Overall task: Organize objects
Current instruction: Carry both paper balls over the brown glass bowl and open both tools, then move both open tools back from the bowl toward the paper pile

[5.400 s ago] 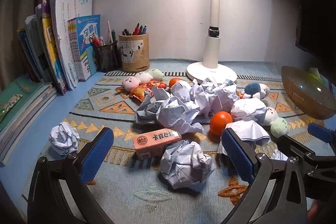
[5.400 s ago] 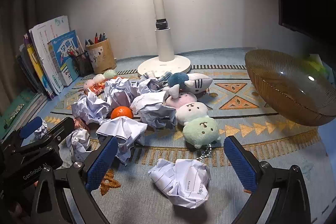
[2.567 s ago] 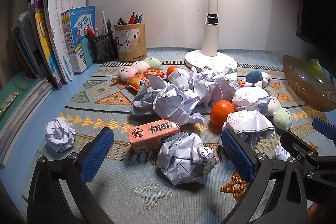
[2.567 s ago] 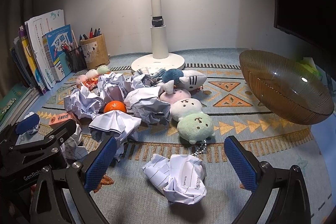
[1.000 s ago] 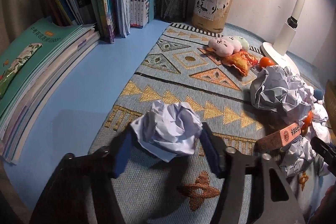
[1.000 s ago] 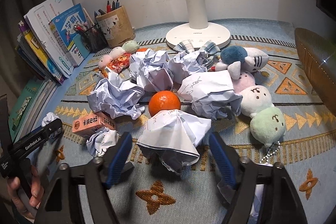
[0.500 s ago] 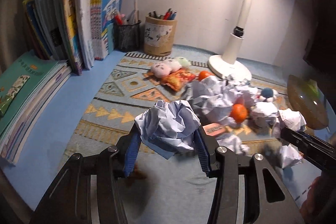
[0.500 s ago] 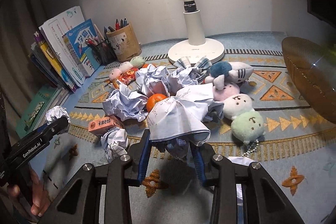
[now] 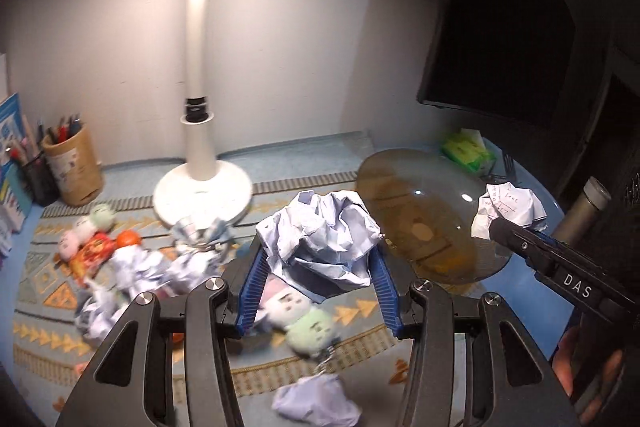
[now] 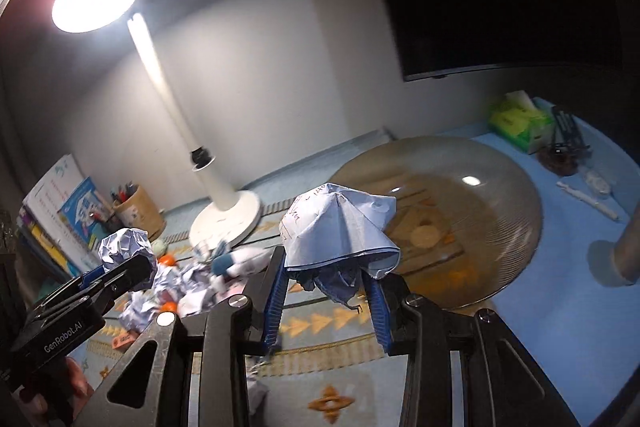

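My left gripper (image 9: 320, 283) is shut on a crumpled bluish paper ball (image 9: 324, 239), held in the air over the patterned mat just left of the amber glass bowl (image 9: 440, 187). My right gripper (image 10: 326, 291) is shut on a crumpled white sheet with handwriting (image 10: 340, 227), also raised, in front of the bowl (image 10: 500, 211). In each wrist view the other gripper shows at the edge with its paper: the right one (image 9: 516, 239) over the bowl's right rim, the left one (image 10: 120, 271) at the left. The bowl holds nothing.
Beneath lie more paper balls (image 9: 316, 403), plush toys (image 9: 308, 323) and an orange (image 9: 128, 239). A white lamp base (image 9: 202, 191) and a pen cup (image 9: 74, 167) stand behind. Past the bowl are a green tissue box (image 10: 516, 123) and a metal cylinder (image 10: 630, 251).
The right gripper closed on the white sheet. Both grippers then rose with their papers and swung right, so the bowl now fills the view ahead.
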Available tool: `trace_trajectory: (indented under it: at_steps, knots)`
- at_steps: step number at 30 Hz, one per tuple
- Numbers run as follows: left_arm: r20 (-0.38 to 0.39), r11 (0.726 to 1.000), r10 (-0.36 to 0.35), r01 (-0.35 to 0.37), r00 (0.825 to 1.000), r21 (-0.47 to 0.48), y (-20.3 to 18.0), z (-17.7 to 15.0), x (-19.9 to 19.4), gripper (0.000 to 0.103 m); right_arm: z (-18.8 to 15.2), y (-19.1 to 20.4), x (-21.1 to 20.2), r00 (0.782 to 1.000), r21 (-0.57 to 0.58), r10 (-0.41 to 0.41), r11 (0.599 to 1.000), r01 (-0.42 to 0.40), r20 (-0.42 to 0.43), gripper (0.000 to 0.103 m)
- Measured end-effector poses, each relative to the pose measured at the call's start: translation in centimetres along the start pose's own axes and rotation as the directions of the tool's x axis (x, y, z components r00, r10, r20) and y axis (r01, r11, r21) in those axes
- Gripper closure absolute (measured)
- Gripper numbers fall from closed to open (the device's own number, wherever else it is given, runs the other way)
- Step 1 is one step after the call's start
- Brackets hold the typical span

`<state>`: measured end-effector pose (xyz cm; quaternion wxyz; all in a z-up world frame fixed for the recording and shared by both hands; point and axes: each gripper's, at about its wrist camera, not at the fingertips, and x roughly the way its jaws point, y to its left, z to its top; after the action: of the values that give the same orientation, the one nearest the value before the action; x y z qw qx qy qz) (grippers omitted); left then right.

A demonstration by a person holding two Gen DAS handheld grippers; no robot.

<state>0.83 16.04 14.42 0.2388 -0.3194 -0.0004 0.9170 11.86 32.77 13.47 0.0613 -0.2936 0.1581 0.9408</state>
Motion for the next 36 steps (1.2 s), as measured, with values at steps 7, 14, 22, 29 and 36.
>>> trace_trajectory:
  at_steps: [7, 14, 22, 29, 36]
  knots:
    - [-0.101, 0.995, -0.093, 0.095, 0.991, 0.025, -5.5, 1.1, 7.6, 0.057, 1.8, -6.0, 3.5, 0.992, 0.070, -0.104, 0.992, 0.109, -0.067, 0.067]
    - [-0.122, 0.991, -0.123, 0.127, 0.985, 0.029, -6.7, 1.2, 10.5, 0.019, 1.3, -8.2, 5.7, 0.986, 0.096, -0.115, 0.987, 0.127, -0.119, 0.051]
    - [-0.068, 0.992, -0.116, 0.118, 0.991, 0.033, -5.5, 1.1, 7.2, 0.018, 1.4, -8.9, 4.8, 0.990, 0.108, -0.099, 0.988, 0.109, -0.096, 0.051]
    - [0.064, 0.999, -0.028, 0.030, 0.998, -0.022, -0.4, 0.7, -1.8, 0.018, 1.2, -5.3, 1.3, 0.998, 0.068, -0.002, 0.998, 0.006, -0.059, 0.051]
    - [0.166, 0.986, 0.134, -0.115, 0.977, -0.119, 6.4, -1.2, -11.4, 0.017, 0.3, 1.6, -1.5, 0.990, -0.013, 0.131, 0.991, -0.132, -0.046, 0.051]
